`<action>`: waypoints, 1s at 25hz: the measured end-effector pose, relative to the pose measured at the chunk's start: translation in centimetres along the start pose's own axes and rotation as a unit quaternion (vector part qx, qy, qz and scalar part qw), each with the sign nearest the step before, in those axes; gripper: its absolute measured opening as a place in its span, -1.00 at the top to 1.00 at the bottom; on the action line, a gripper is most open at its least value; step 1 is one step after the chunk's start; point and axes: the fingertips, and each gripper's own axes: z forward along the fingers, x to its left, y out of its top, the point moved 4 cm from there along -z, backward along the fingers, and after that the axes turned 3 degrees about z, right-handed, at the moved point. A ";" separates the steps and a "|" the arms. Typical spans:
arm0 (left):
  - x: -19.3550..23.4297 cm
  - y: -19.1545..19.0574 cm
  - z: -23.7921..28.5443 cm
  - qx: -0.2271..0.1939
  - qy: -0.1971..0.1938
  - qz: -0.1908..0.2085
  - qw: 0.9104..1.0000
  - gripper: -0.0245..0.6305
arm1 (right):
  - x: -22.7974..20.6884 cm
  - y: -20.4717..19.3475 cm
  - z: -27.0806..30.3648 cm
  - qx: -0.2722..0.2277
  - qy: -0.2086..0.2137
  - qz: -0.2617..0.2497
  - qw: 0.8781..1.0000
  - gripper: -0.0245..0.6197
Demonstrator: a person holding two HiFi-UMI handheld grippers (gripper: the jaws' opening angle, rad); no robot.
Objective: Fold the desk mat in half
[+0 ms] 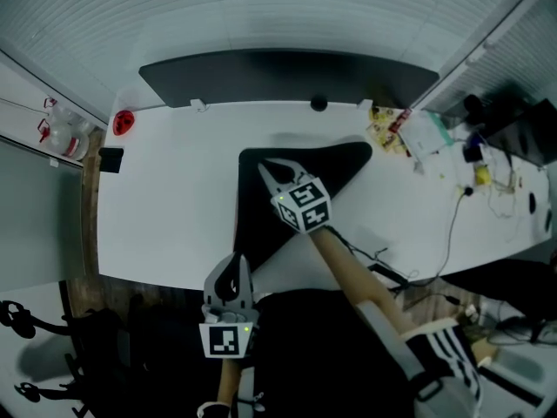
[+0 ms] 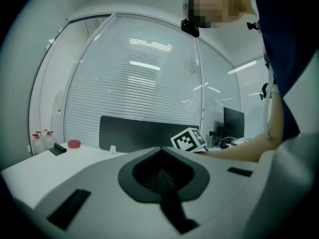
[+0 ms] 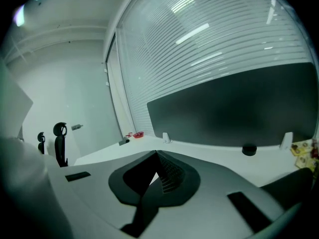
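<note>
Black desk mat (image 1: pixel 339 159) on white desk (image 1: pixel 165 198). Right gripper (image 1: pixel 265 168) clenched on mat's edge, sheet hanging below fingertips, raised for folding over. Left gripper (image 1: pixel 234 259) fingers closed, mat's near tip just beside them; grasp unclear.

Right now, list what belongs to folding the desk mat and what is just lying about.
For the job: desk mat, right gripper, left gripper, white desk.
Lying about: red dish, small black block, round black knob, packets.
</note>
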 end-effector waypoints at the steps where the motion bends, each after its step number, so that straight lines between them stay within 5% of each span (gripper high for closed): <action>1: -0.2 0.1 -0.1 -0.003 0.001 0.001 1.000 0.92 | 0.1 0.3 -0.6 -0.006 -0.001 -0.001 1.000 0.91; 15: -6.8 -0.8 -2.5 -0.006 -0.017 -0.004 1.000 0.92 | 0.7 1.9 -11.4 -0.069 -0.016 -0.021 0.997 0.92; 25: -13.2 -1.1 -4.6 -0.016 -0.015 0.004 1.000 0.92 | 2.0 2.9 -21.2 -0.102 -0.016 -0.079 0.992 0.91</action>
